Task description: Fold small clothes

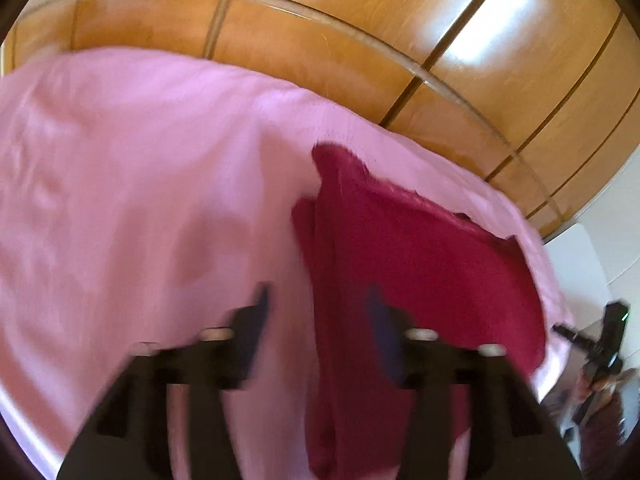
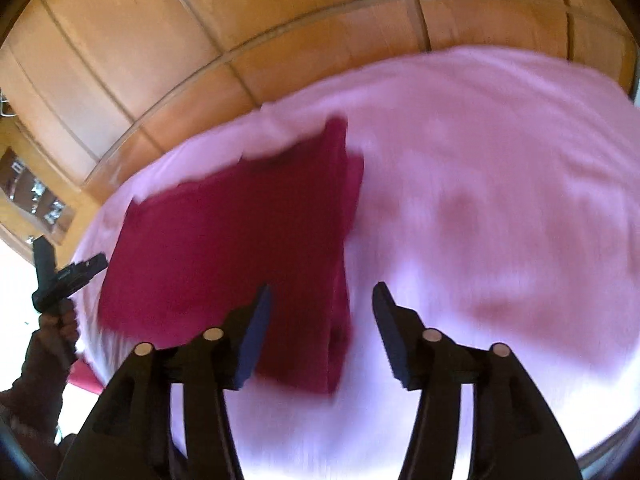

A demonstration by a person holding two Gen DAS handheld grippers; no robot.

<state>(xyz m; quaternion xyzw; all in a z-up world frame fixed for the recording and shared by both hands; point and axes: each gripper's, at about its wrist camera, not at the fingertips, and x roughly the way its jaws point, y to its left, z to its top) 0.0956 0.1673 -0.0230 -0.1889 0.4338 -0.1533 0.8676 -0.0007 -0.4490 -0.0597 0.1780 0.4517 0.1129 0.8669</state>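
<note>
- I see the dark red garment (image 2: 240, 240) lying folded flat on the pink sheet (image 2: 500, 160), which I take as my landmark; the garment sits near the sheet's edge that faces the wooden panelled wall (image 2: 200, 40).
- In the left wrist view the garment (image 1: 420, 260) covers the right part of the sheet (image 1: 140, 180), with a doubled fold along its left border.
- My left gripper (image 1: 320, 304) is released: its jaws stand apart above the sheet, the garment's folded border below the gap, no pad pressing on cloth.
- My right gripper (image 2: 322, 300) is likewise released, jaws apart over the garment's right border and the bare sheet beside it.
- Both views are blurred; I cannot tell finer creases.
- From the right wrist view, the left gripper (image 2: 86, 264) shows off the sheet's left edge, held by a hand (image 2: 60, 320) in a dark sleeve.
</note>
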